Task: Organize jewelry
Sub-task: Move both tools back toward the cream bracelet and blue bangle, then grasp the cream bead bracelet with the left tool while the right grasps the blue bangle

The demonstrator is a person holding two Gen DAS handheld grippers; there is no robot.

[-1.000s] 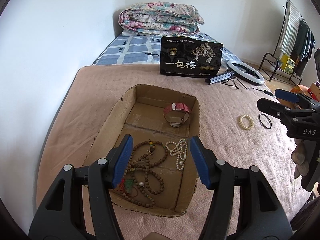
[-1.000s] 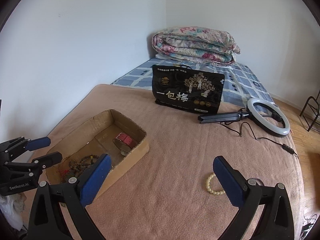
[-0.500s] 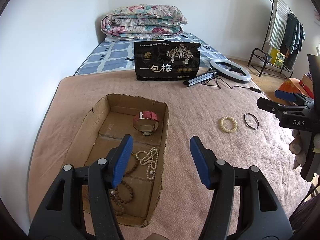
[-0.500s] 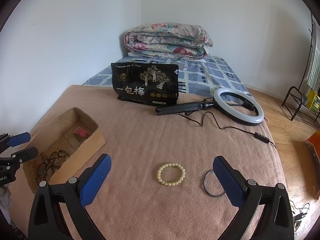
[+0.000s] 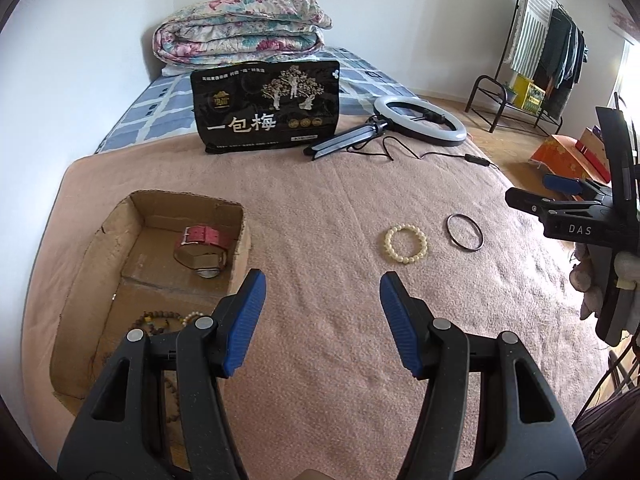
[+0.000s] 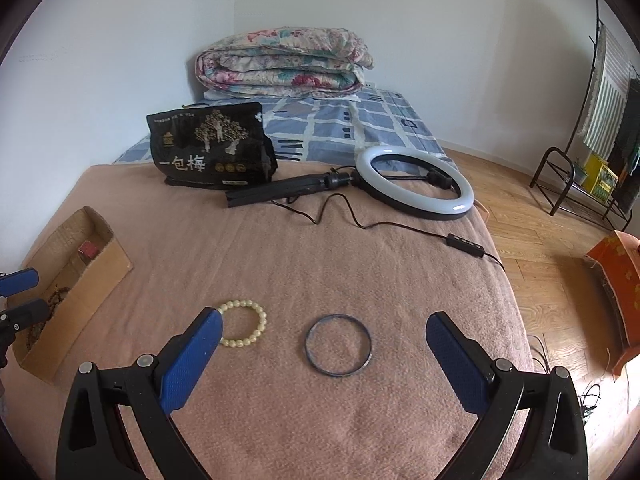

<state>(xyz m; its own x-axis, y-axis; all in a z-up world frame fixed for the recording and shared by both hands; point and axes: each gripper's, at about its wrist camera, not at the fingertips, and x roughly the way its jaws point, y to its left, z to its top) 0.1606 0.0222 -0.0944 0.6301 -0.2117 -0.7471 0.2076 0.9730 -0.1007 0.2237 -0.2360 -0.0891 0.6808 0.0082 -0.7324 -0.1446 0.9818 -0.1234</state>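
The left gripper (image 5: 322,322) and the right gripper (image 6: 322,354) both gape with nothing between the jaws. Only the left wrist view shows the red watch (image 5: 200,246) inside the cardboard box (image 5: 120,216). The bead bracelet (image 6: 244,328) lies at nine o'clock of the dark bangle (image 6: 338,346) on the blanket (image 6: 320,256).

A cardboard box (image 5: 120,236) sits open on the pink blanket (image 5: 320,208) and serves as the landmark. Inside it, toward its far end, a red-strapped watch (image 5: 200,248) rests on edge; at its near end lie brown wooden beads (image 5: 154,318) and what looks like a pearl strand (image 5: 193,316), partly hidden. Well to the box's right, a cream bead bracelet (image 6: 244,322) lies flat, and just beyond it, apart, a thin dark bangle (image 6: 338,346).
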